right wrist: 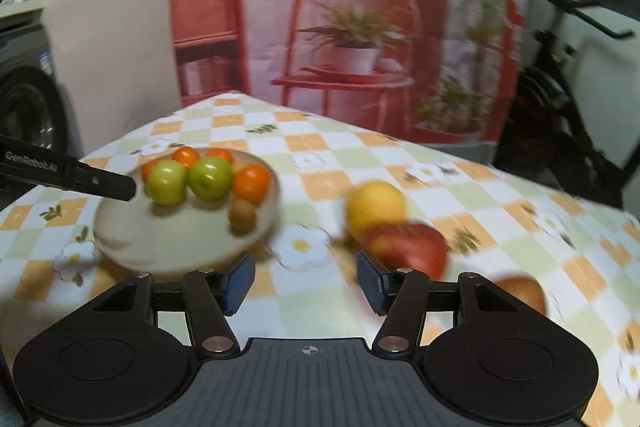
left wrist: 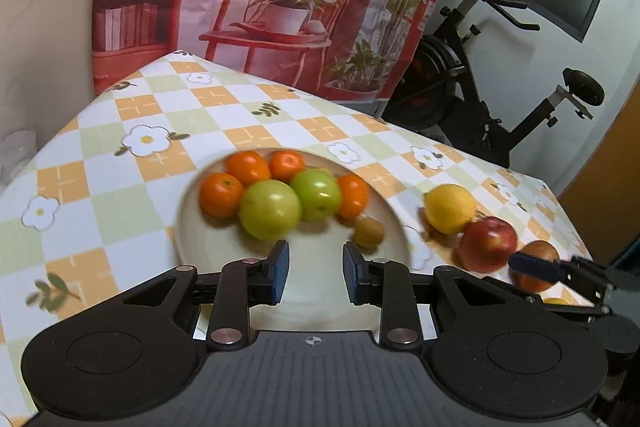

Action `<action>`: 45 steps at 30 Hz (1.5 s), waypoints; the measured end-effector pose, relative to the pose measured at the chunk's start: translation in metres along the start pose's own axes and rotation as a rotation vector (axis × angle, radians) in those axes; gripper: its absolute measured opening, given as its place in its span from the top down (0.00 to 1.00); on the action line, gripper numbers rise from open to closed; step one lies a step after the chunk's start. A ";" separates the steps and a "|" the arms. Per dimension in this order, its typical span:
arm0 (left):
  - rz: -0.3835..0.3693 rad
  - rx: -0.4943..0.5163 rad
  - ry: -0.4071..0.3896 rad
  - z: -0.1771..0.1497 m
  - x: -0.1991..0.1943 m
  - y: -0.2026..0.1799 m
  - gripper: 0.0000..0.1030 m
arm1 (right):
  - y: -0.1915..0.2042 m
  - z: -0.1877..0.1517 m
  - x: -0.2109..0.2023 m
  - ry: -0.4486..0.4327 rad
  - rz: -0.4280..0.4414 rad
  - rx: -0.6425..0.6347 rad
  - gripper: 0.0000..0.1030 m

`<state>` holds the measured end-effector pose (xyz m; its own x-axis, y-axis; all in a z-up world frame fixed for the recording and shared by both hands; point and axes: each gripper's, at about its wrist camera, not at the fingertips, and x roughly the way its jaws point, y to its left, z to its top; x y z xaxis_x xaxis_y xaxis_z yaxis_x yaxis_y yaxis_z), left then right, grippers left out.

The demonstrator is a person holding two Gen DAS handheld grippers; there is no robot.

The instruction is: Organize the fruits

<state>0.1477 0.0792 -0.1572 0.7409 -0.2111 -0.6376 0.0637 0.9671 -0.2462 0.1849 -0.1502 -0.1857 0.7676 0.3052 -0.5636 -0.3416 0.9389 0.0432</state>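
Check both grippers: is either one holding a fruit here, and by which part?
Nothing is held. The left gripper is open and empty over the plate; the right gripper is open and empty near the red apple.

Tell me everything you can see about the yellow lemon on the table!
The lemon is a plump, rounded, bright yellow fruit with a smooth-looking skin. It looks whole. It sits on the checked flower tablecloth, outside the plate and to its right. A red apple lies close against its near side; whether they touch is unclear. No gripper holds it. In the right wrist view it is blurred.
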 end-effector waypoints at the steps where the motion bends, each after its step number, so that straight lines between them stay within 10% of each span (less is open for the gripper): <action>1: -0.001 -0.001 0.002 -0.003 -0.001 -0.005 0.70 | -0.005 -0.006 -0.007 -0.011 -0.014 0.016 0.49; 20: 0.018 0.082 0.021 -0.039 -0.008 -0.065 0.61 | -0.065 -0.076 -0.075 -0.098 -0.169 0.161 0.37; 45: 0.040 0.089 -0.002 -0.031 -0.011 -0.062 0.56 | -0.077 -0.074 -0.042 0.047 0.017 0.139 0.49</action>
<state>0.1149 0.0173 -0.1578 0.7453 -0.1721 -0.6441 0.0932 0.9835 -0.1550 0.1387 -0.2475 -0.2265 0.7349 0.3164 -0.5998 -0.2736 0.9476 0.1646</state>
